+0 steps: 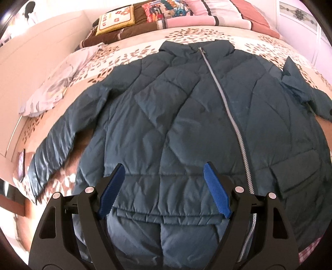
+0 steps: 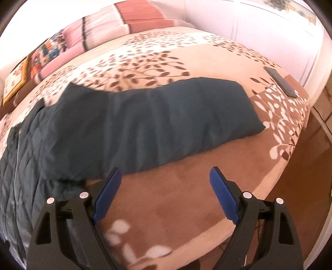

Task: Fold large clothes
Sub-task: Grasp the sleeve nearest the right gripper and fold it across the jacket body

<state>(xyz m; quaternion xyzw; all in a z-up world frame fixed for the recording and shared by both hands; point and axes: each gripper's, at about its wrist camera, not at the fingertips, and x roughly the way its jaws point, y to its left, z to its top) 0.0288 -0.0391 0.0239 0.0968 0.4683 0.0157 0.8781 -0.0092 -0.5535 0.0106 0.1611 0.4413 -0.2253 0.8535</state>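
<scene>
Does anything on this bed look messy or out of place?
Mostly tidy: the jacket lies flat, zipped. Its right sleeve sticks straight out, unfolded. A dark phone-like slab sits near the bed's edge, and a crumpled pale cloth lies beside the jacket.

The jacket (image 1: pixel 176 116) lies spread on the bed (image 2: pixel 186 176), pillows (image 1: pixel 186 14) behind it.

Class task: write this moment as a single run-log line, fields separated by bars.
stage: before first fold | jacket: flat on bed, zipped | left tool: open above hem | right tool: open near sleeve
</scene>
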